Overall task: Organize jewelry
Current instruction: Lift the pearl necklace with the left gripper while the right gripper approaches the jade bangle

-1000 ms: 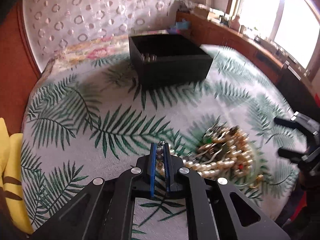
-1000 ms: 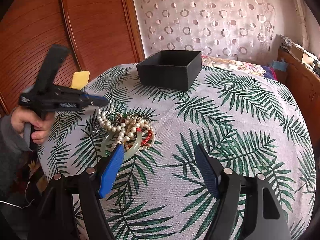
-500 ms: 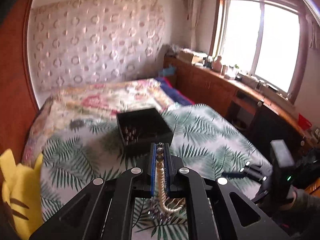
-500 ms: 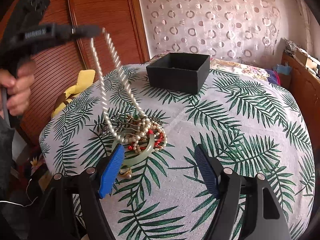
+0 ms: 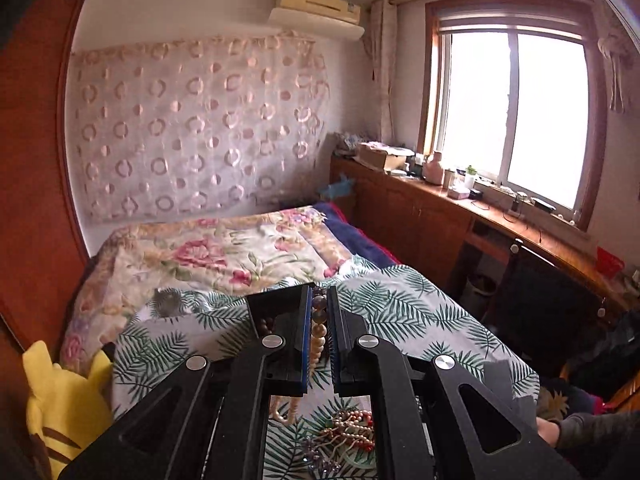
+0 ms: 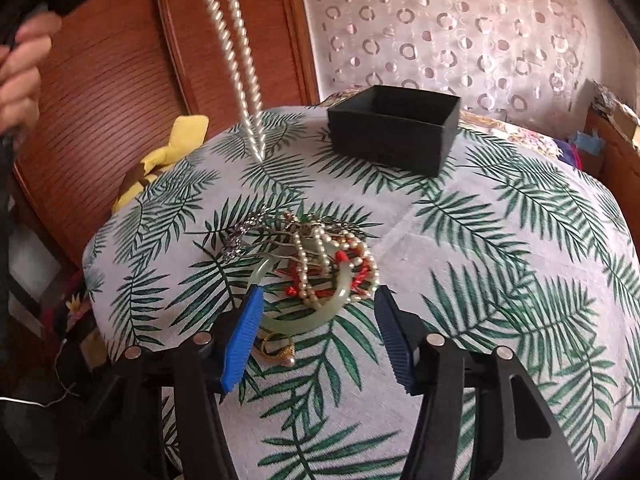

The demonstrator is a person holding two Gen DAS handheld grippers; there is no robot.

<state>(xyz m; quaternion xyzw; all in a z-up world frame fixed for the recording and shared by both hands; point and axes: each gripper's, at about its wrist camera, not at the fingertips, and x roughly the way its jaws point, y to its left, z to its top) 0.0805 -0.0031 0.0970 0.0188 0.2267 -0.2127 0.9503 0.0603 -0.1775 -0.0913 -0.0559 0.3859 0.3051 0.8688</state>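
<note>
My left gripper [image 5: 319, 312] is shut on a long pearl necklace [image 5: 318, 342] and holds it high above the table. The necklace [image 6: 236, 52] hangs free in the right wrist view, its low end above the leaf-print cloth. The black open box [image 6: 394, 128] stands at the table's far side; the left wrist view shows it [image 5: 272, 312] behind the fingers. A jewelry pile [image 6: 320, 264] with a pale green bangle [image 6: 304, 320], red beads and pearl strands lies in front of my right gripper [image 6: 316, 332], which is open and empty just over it.
A gold ring [image 6: 276, 348] lies beside the right gripper's left finger. A yellow plush toy [image 5: 60, 404] sits left of the table. A bed with a floral blanket [image 5: 208, 252] lies beyond, and a wooden counter [image 5: 460, 216] runs under the window.
My left gripper has risen with the pearl necklace, pulling it fully clear of the pile. My right gripper has moved closer to the pile and stays open.
</note>
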